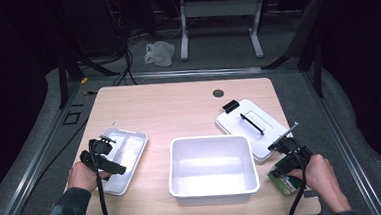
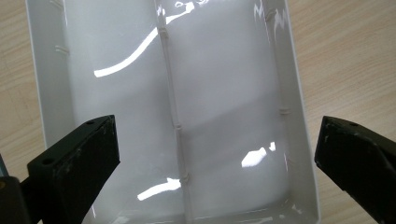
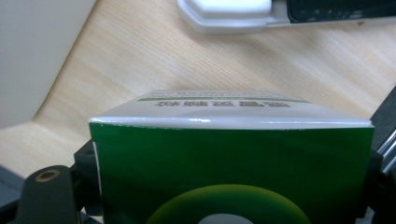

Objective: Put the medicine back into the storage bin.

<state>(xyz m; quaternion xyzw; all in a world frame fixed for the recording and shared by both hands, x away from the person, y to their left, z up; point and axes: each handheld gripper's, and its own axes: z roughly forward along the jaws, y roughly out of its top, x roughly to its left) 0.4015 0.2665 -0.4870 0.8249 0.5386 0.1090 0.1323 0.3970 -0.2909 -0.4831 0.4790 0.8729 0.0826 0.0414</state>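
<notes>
Grippers at both sides of the table (image 1: 178, 108), a green carton (image 3: 233, 163) in the right one.

The right gripper (image 1: 288, 157) sits near the table's front right corner, jaws clamped on the carton's two sides, just beside the white lid (image 1: 250, 126) and the deep white bin (image 1: 214, 186). The left gripper (image 1: 101, 155) hovers over the divided tray (image 2: 289, 93) near the left edge, jaws wide apart with nothing between them.

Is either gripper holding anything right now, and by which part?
The right gripper has the green box between its jaws, across its two side faces. The left gripper holds nothing; it is open above the tray.
</notes>
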